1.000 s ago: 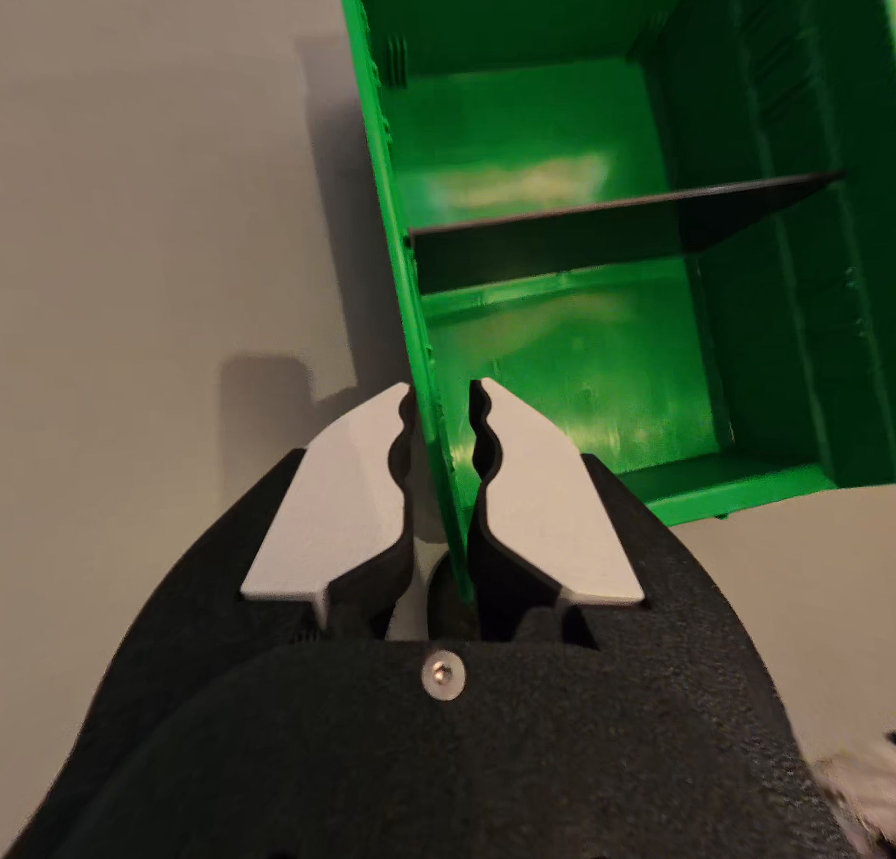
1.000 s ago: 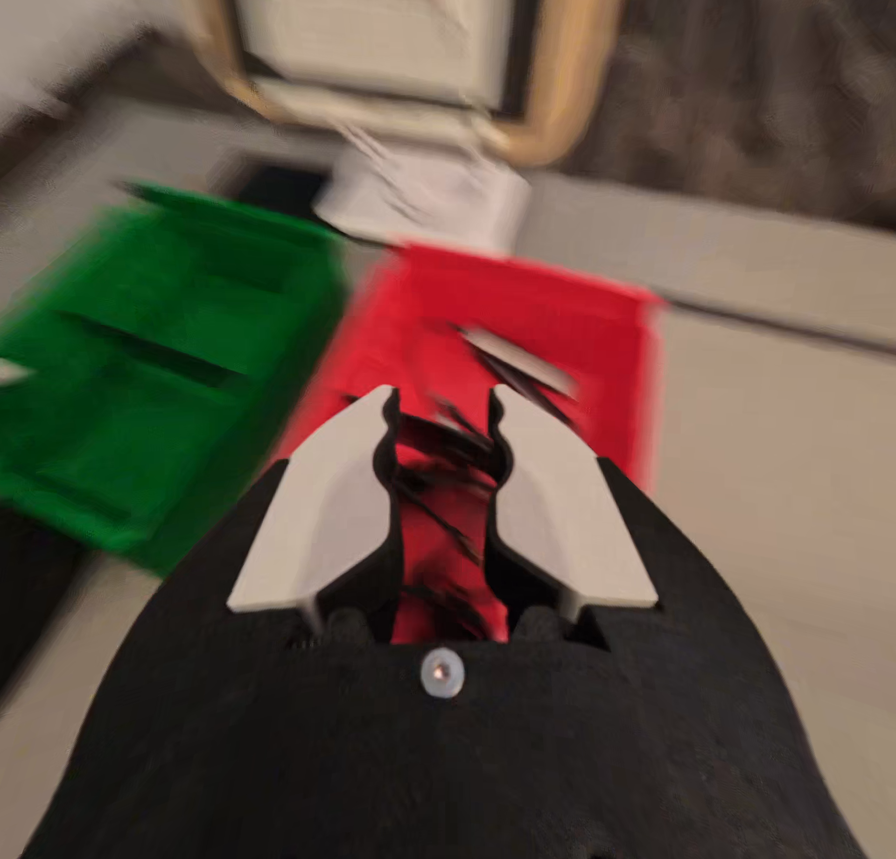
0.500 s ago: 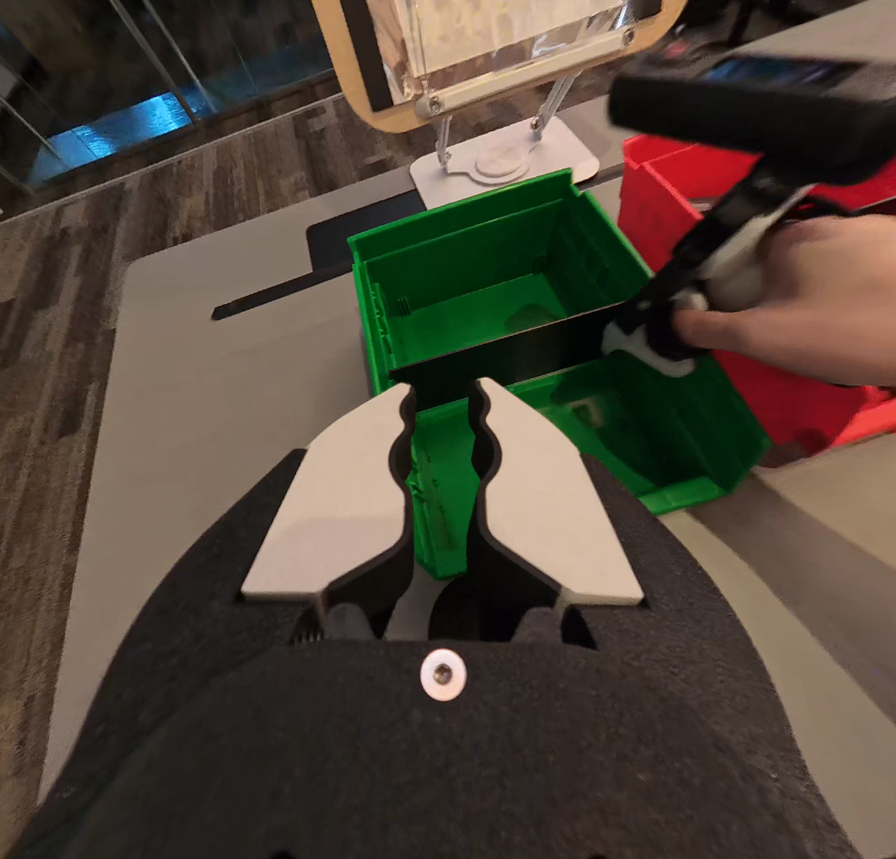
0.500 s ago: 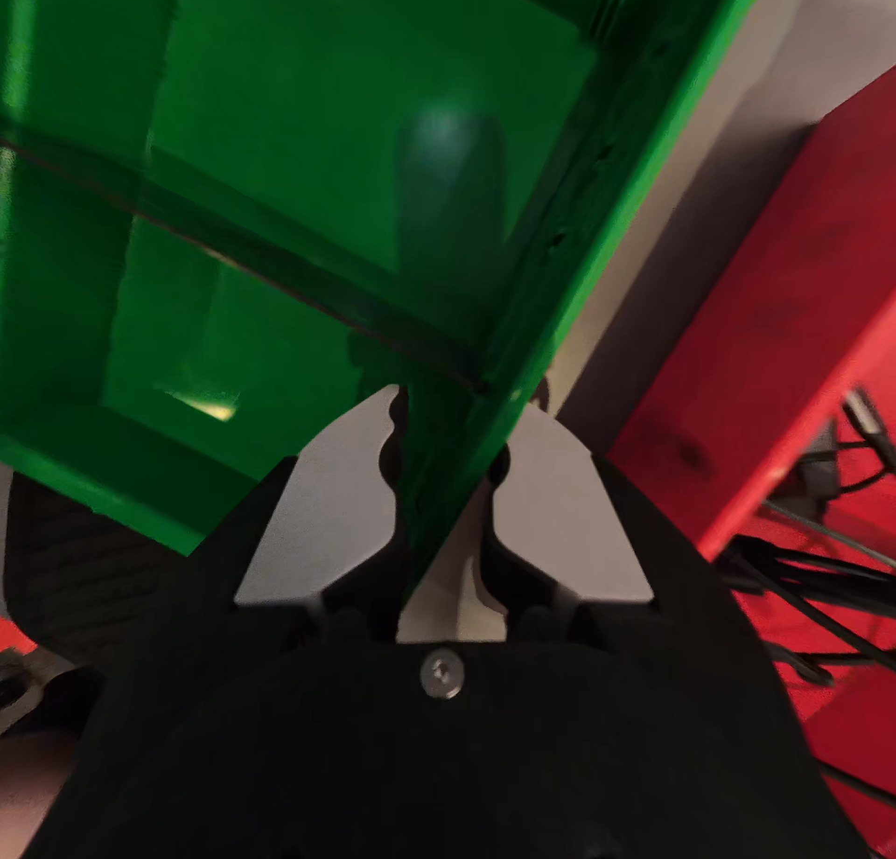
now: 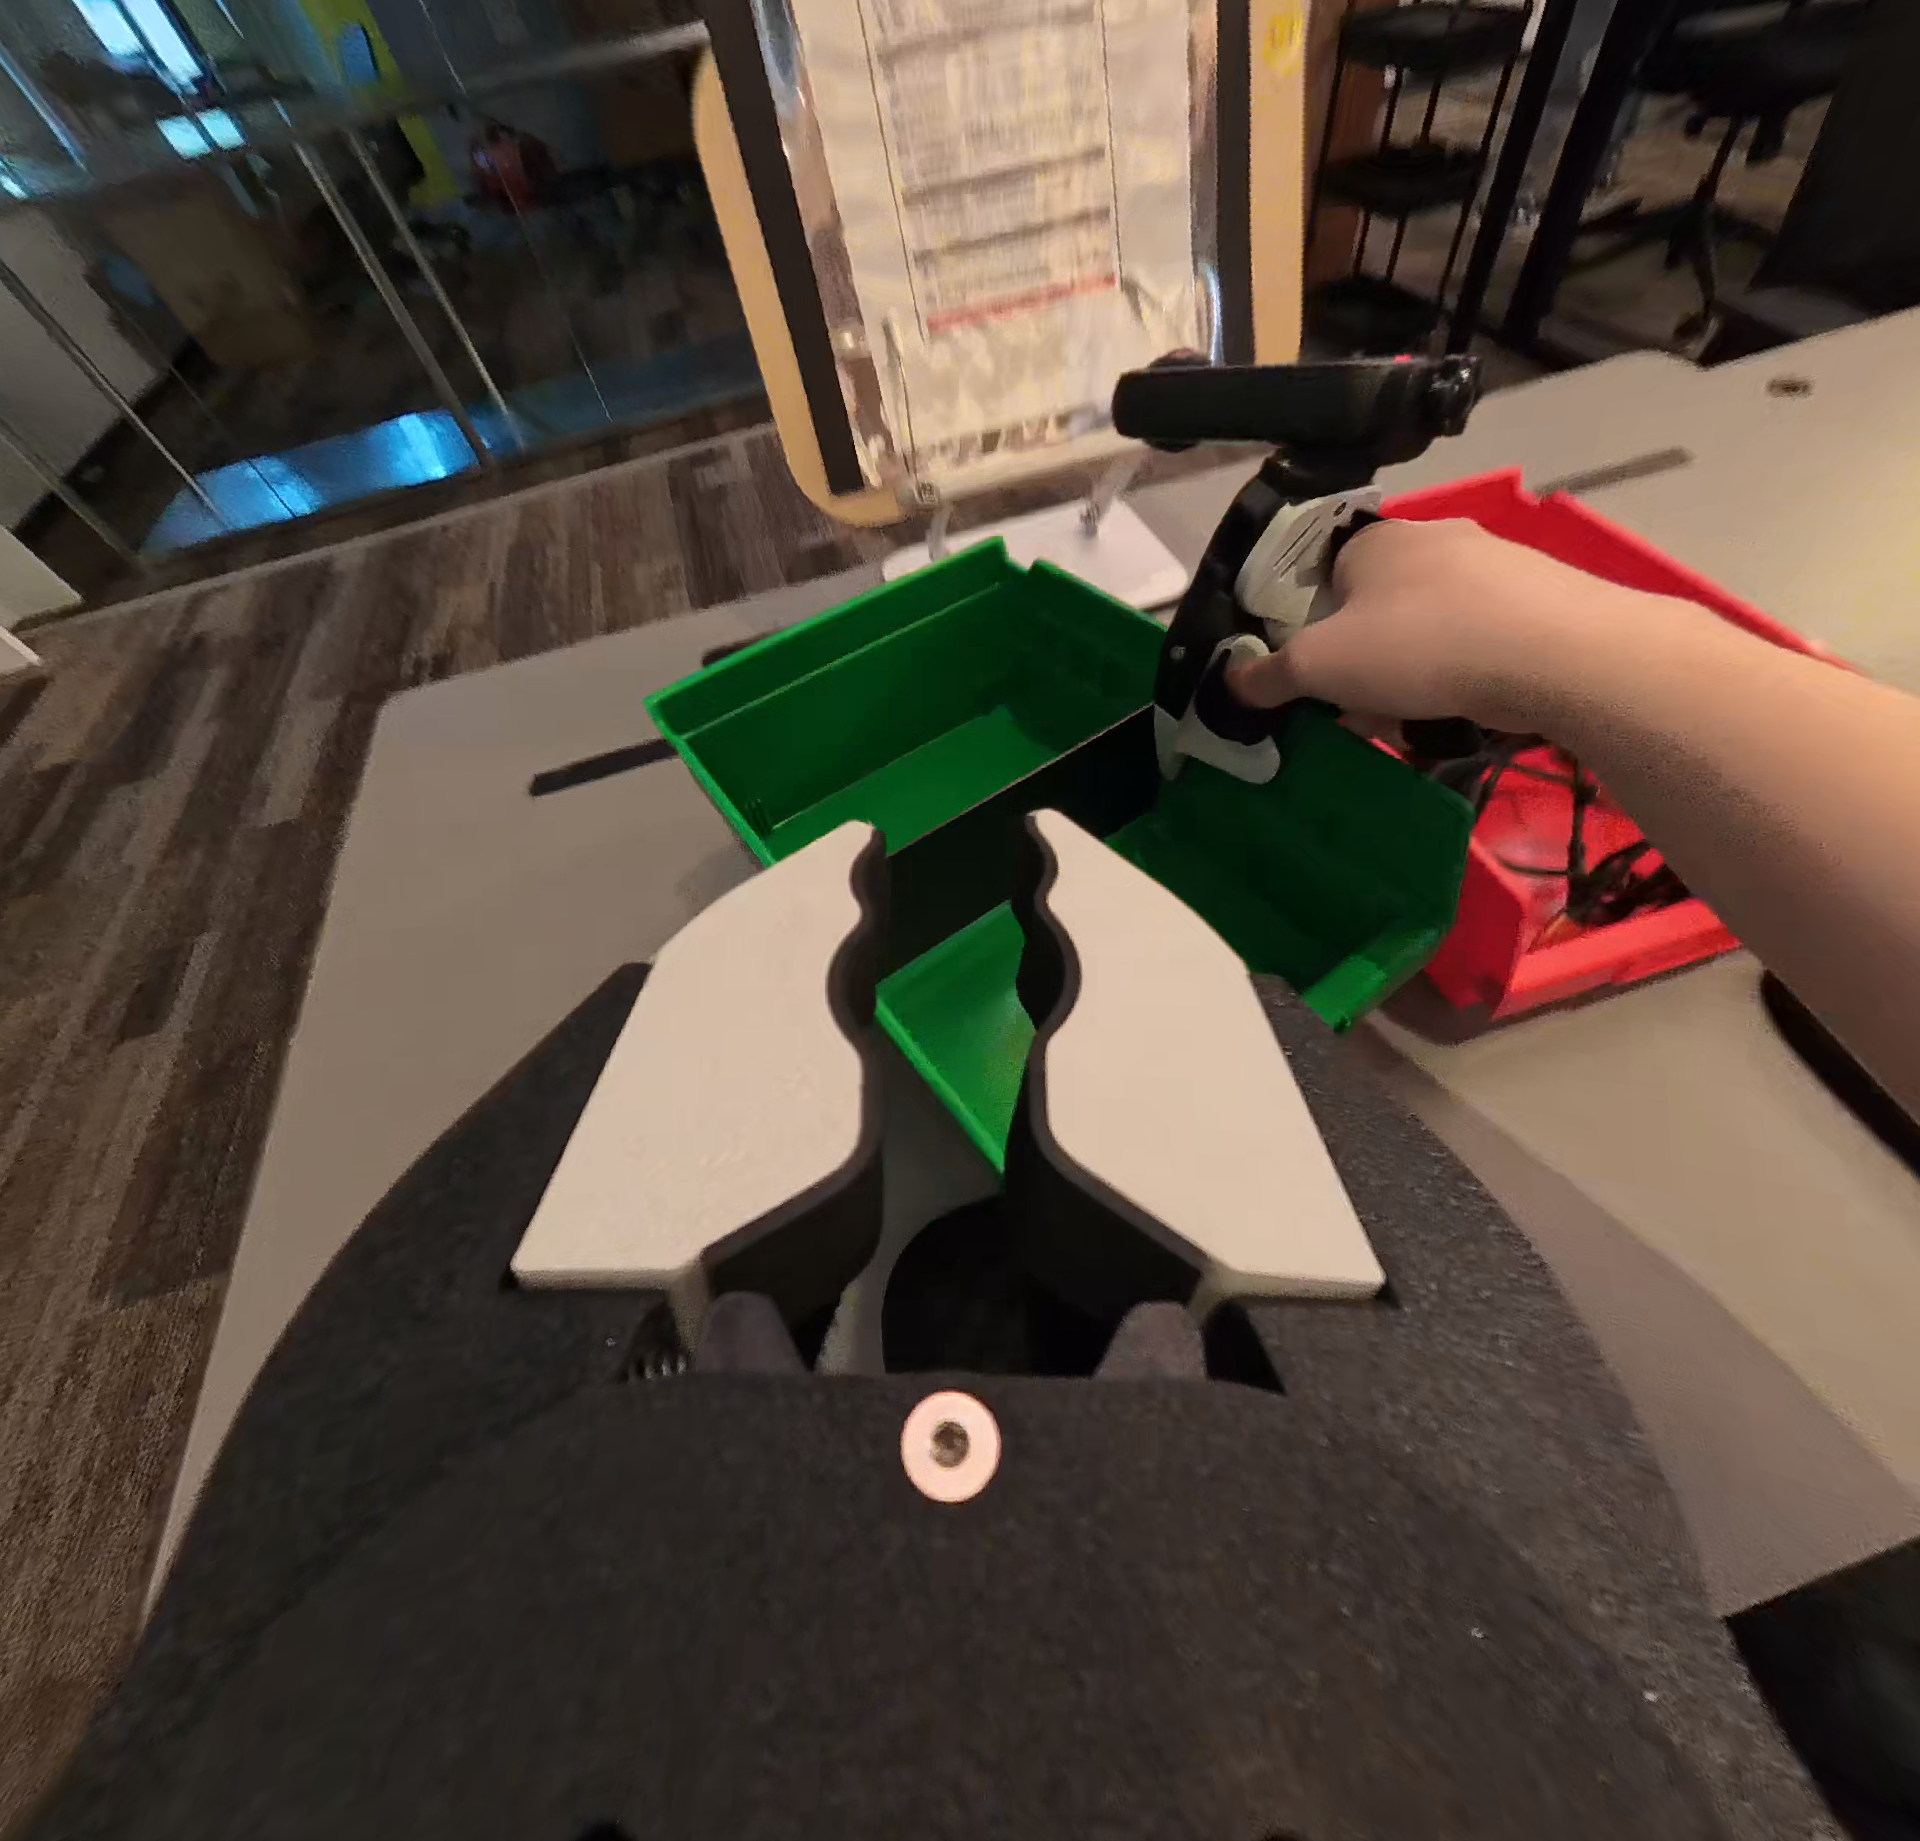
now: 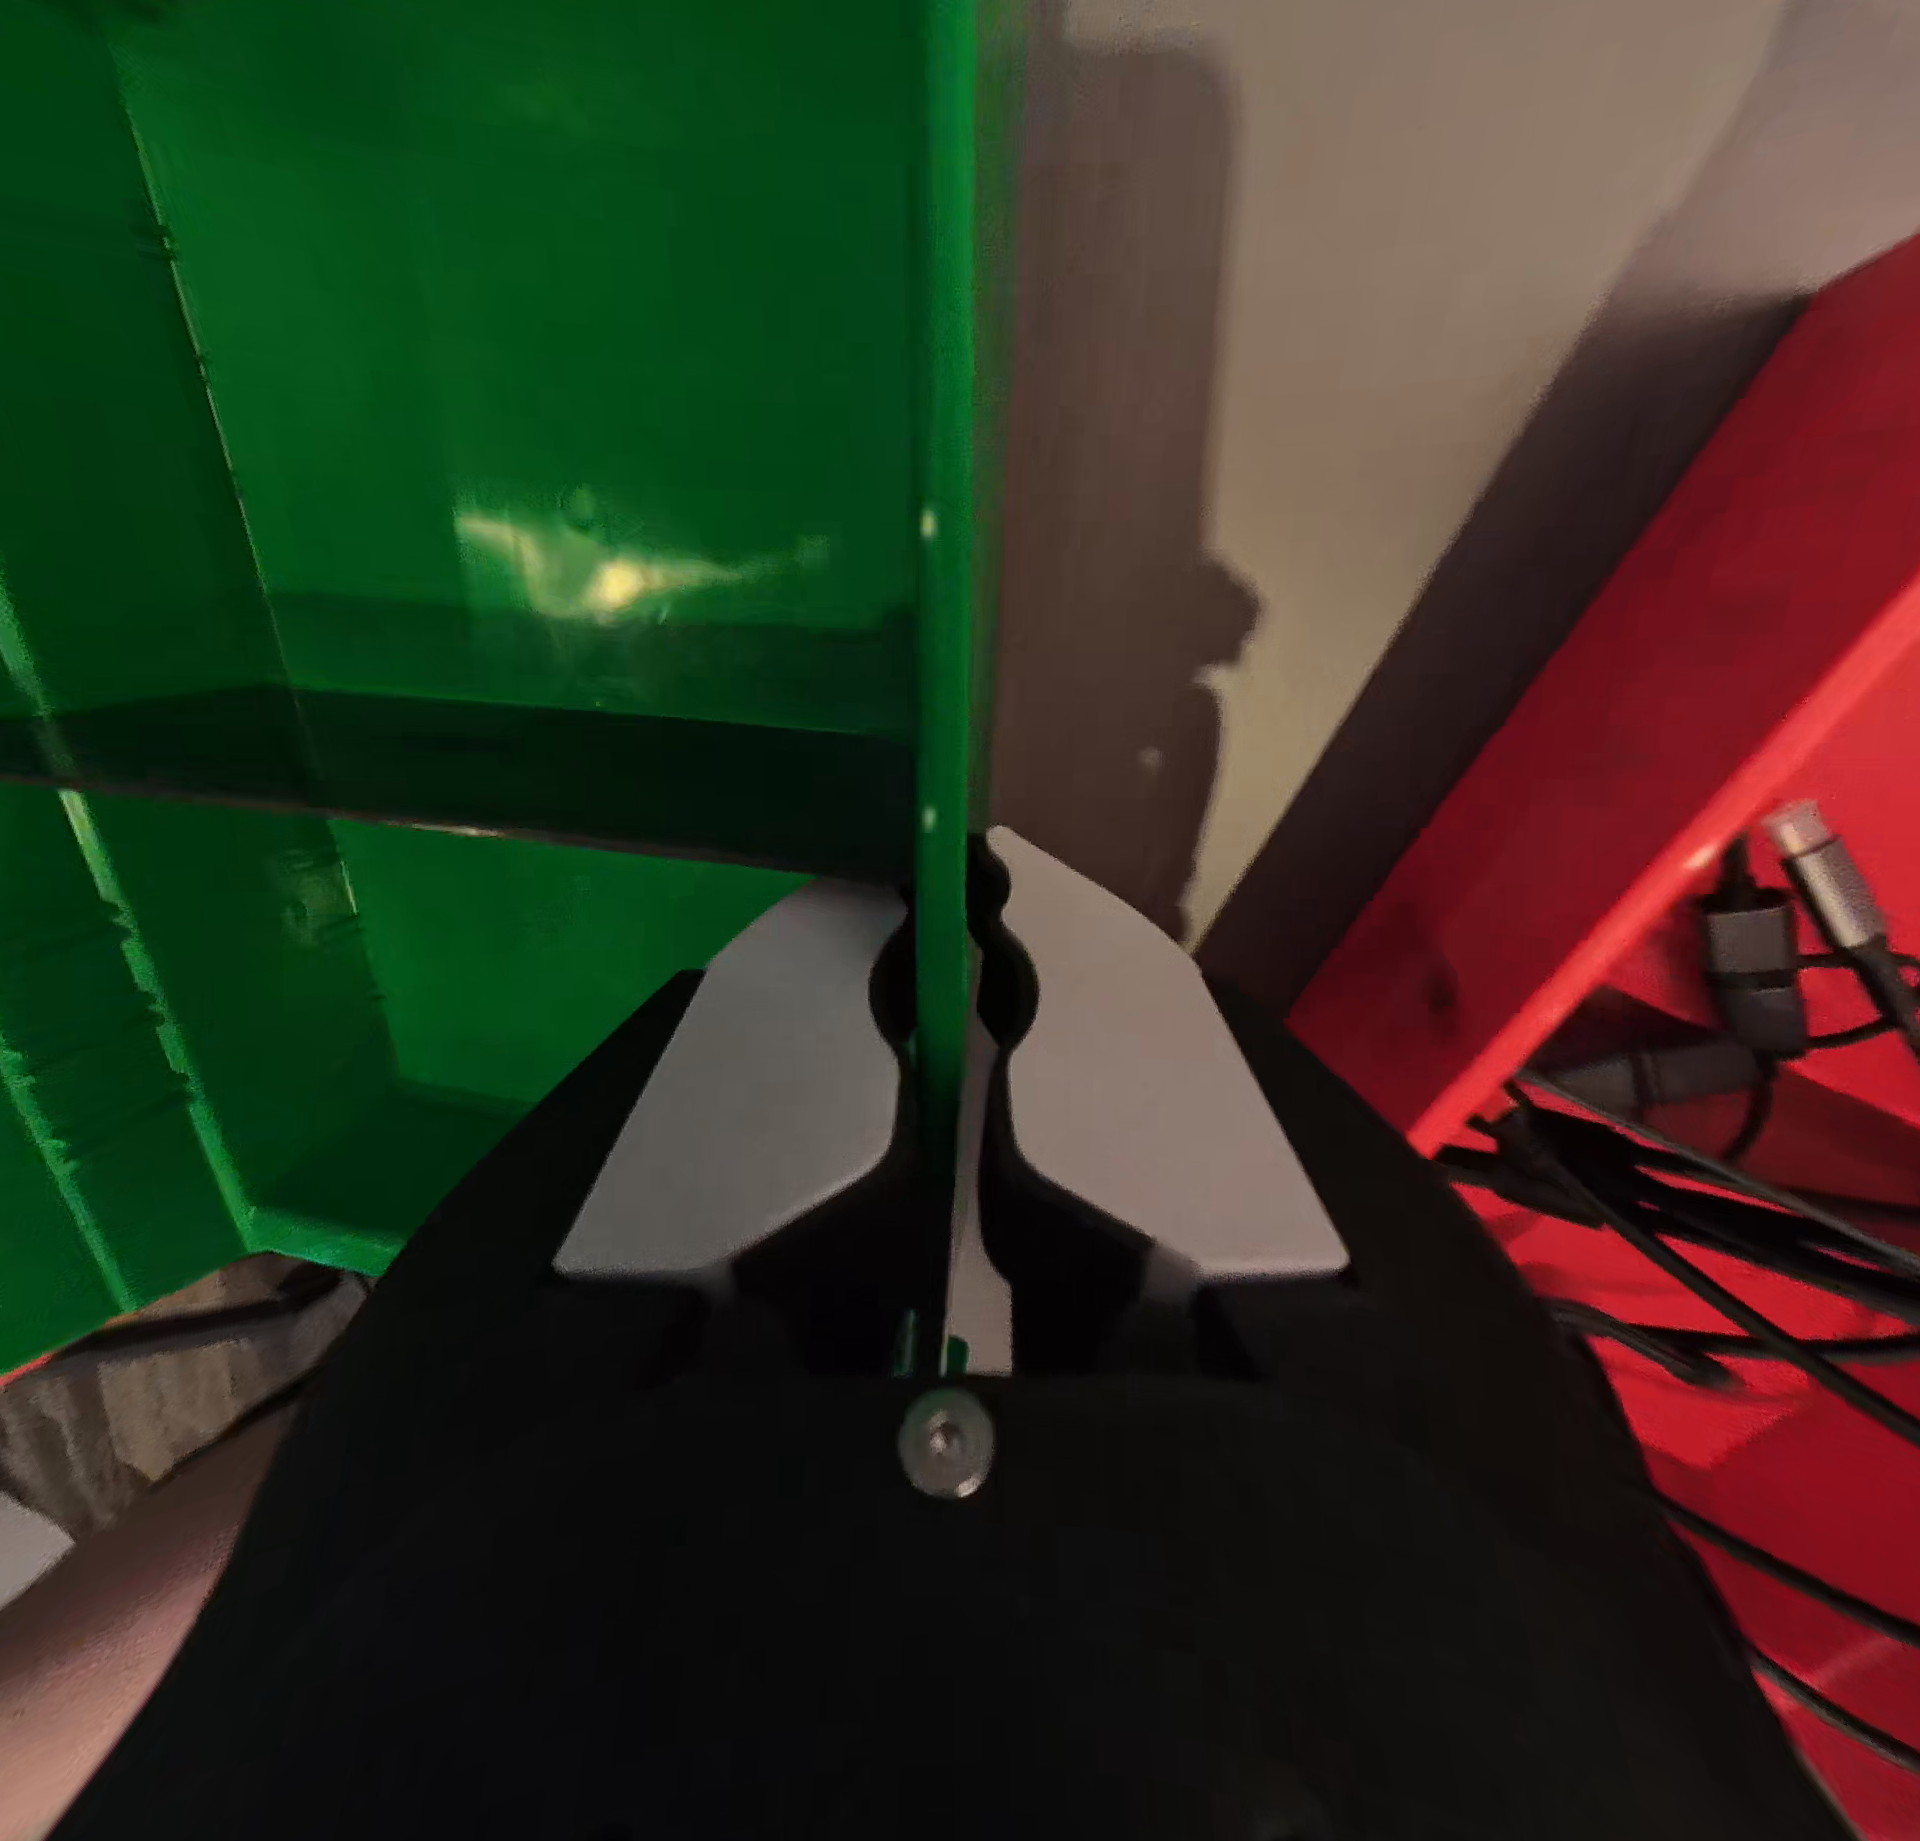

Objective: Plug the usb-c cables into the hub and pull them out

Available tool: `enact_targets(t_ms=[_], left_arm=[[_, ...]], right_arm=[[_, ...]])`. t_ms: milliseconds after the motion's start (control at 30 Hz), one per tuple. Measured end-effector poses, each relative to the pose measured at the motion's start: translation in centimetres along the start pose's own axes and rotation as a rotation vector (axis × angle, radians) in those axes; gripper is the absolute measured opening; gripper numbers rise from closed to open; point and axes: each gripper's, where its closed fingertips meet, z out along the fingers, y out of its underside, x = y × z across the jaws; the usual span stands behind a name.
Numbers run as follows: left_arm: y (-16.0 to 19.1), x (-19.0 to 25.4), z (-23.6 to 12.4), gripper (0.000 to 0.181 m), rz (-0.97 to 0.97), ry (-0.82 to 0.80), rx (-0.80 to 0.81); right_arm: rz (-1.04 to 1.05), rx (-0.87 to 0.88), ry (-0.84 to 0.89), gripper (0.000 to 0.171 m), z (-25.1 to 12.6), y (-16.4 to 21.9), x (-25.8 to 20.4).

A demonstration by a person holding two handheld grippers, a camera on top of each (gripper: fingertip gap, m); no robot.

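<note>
Black USB-C cables [image 6: 1662, 1116] with grey plugs lie tangled in a red bin [image 6: 1610, 752], which also shows at the right of the left wrist view [image 5: 1558, 950]. No hub is in view. My right gripper [image 6: 945, 866] is shut on the right wall of an empty green bin [image 6: 520, 337]. In the left wrist view a hand [image 5: 1455, 628] holds that gripper [image 5: 1210, 690] at the bin's right wall. My left gripper [image 5: 956, 841] is open and empty, hovering near the green bin's [image 5: 935, 669] near left corner.
A black divider [image 5: 1039, 773] crosses the green bin. A sign holder on a white stand [image 5: 987, 233] stands behind the bins. The grey table [image 5: 468, 856] ends at the left over a wood-pattern floor. The red bin sits close beside the green bin.
My left gripper has drawn back and up from the green bin's left wall. My right gripper moved from over the red bin to the green bin's right wall and closed on it.
</note>
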Motion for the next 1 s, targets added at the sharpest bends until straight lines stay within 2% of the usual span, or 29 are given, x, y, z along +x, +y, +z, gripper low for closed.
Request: enact_targets(t_ms=[133,200,267,367,500,633,733,800,867,1000], left_arm=[[-3.8,-0.4,-3.9,0.024,-0.072,-0.052,0.205],[-5.3,-0.3,-5.5,0.032,-0.117,-0.042,0.316],[-5.6,0.5,-5.7,0.039,-0.129,0.022,0.337],[-4.0,3.2,-2.4,0.045,-0.149,0.183,0.214],[1.3,9.8,6.6,0.044,-0.132,0.428,-0.15],[4.4,14.9,16.2,0.045,-0.104,0.493,-0.36],[6.4,17.7,21.5,0.051,-0.124,0.52,-0.518],[7.7,19.4,23.7,0.053,-0.131,0.548,-0.63],[9.2,19.9,25.3,0.044,-0.085,0.514,-0.724],[9.8,19.0,26.6,0.028,0.019,0.445,-0.807]], right_arm=[[-0.073,0.004,-0.027,0.006,-6.6,-1.0,-0.4],[-0.081,0.043,-0.038,0.006,-10.8,-1.4,1.5],[-0.061,0.069,-0.041,0.006,-15.0,-0.9,4.9],[0.015,0.09,-0.008,0.006,-20.5,1.7,12.8],[0.185,0.098,0.084,0.006,-24.9,8.5,25.5],[0.359,0.089,0.158,0.006,-25.9,16.6,35.9],[0.459,0.046,0.216,0.006,-25.3,22.2,41.3],[0.502,0.011,0.253,0.006,-24.4,25.3,44.0],[0.527,-0.023,0.27,0.007,-23.1,27.5,45.7],[0.539,-0.062,0.244,0.006,-20.0,29.1,47.1]])
